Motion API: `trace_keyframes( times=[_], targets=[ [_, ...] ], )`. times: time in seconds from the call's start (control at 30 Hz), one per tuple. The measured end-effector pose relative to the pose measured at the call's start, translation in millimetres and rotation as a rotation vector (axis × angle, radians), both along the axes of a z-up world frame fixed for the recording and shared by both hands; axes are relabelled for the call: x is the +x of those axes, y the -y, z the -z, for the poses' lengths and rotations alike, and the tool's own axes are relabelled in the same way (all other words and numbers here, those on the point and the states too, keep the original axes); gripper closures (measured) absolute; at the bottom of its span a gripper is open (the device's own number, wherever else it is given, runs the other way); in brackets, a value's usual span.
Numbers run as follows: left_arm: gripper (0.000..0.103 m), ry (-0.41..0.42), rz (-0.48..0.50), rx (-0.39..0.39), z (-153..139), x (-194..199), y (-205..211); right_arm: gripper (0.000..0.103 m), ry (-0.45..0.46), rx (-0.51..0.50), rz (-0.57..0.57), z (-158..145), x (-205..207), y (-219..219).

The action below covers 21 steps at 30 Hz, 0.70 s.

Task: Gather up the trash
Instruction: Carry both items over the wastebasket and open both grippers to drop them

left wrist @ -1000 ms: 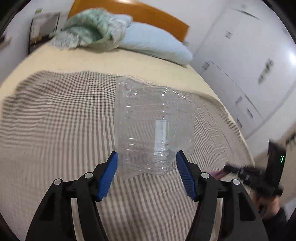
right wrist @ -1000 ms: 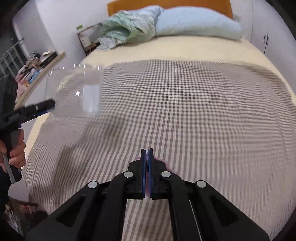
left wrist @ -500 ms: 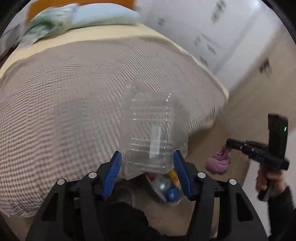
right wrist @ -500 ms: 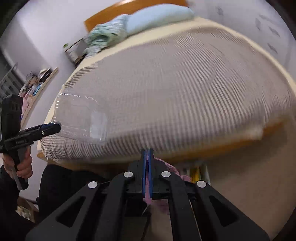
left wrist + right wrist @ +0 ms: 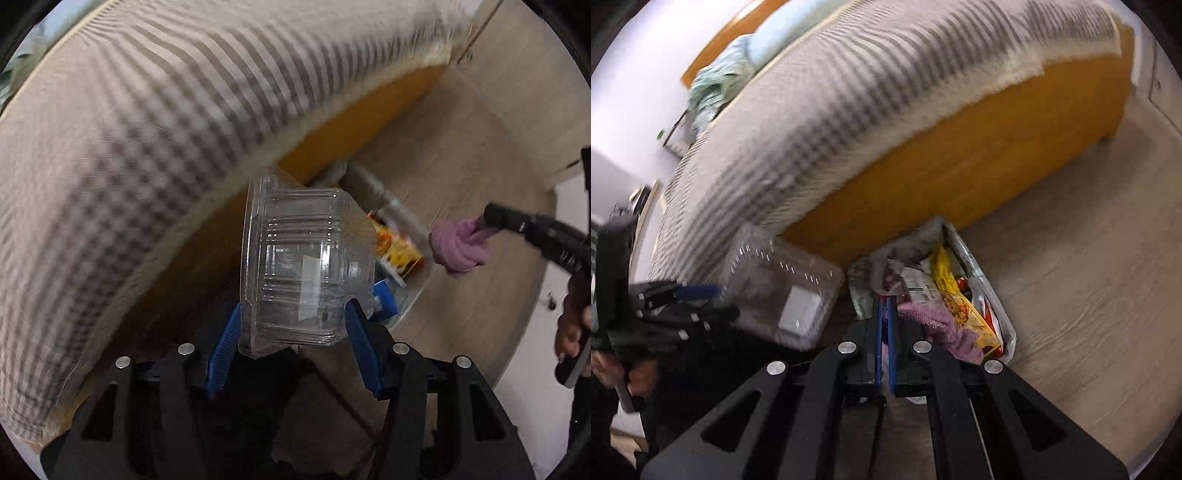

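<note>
- Your left gripper (image 5: 291, 328) points down at the floor and holds a clear plastic container (image 5: 303, 266) between its blue pads (image 5: 360, 350); the jaws stand about half wide, pressed on the container's sides.
- From the right wrist view the same container (image 5: 783, 291) shows at the left, just beside the foot of the bed, with a white label on it.
- Your right gripper (image 5: 885, 314) has its jaws closed tight on a pink cloth (image 5: 942, 328), which bunches out to the right of the pads.
- In the left wrist view that cloth (image 5: 460, 247) hangs from the tip of the right gripper (image 5: 487, 221), near the bag's edge.
- A trash bag (image 5: 990, 291) of clear plastic sits open on the floor against the bed frame; it already holds a yellow wrapper (image 5: 955, 295), crumpled paper and other packets.
- Seen through the left camera, the container partly hides the bag (image 5: 413, 295); a yellow wrapper (image 5: 397, 247) and a blue packet (image 5: 384, 299) peek out to its right.
- The orange wooden bed frame (image 5: 960, 162) stands close behind the bag, and the checked blanket (image 5: 129, 129) hangs over its edge just above the container.
- The wood floor (image 5: 1089, 277) lies bare to the right of the bag.
- Your hand (image 5: 570, 325) grips the right gripper's handle at the far right.
</note>
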<state>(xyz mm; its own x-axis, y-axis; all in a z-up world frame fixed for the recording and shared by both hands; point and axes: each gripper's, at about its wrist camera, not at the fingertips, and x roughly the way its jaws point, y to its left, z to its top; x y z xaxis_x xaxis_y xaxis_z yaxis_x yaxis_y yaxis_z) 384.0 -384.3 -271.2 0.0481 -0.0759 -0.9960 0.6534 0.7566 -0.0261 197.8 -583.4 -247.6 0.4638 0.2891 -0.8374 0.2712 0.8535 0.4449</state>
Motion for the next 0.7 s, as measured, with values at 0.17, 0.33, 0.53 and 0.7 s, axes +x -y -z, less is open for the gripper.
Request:
trace_keyframes(
  times=[0.17,0.33,0.53,0.7],
  targets=[
    [0.05,-0.027,0.069,0.102,50,-2,35,0.101,-0.039,0.046,0.016,32,5,15],
    [0.05,-0.066,0.141,0.213,96,-3,79,0.101,-0.055,0.064,0.026,43,7,22],
    [0.051,0.052,0.167,0.169,115,-1,105,0.101,-0.078,0.052,0.02,55,9,25],
    [0.086,0.0,0.077,0.022,111,7,109,0.101,-0.082,0.069,0.037,63,14,29]
  ],
)
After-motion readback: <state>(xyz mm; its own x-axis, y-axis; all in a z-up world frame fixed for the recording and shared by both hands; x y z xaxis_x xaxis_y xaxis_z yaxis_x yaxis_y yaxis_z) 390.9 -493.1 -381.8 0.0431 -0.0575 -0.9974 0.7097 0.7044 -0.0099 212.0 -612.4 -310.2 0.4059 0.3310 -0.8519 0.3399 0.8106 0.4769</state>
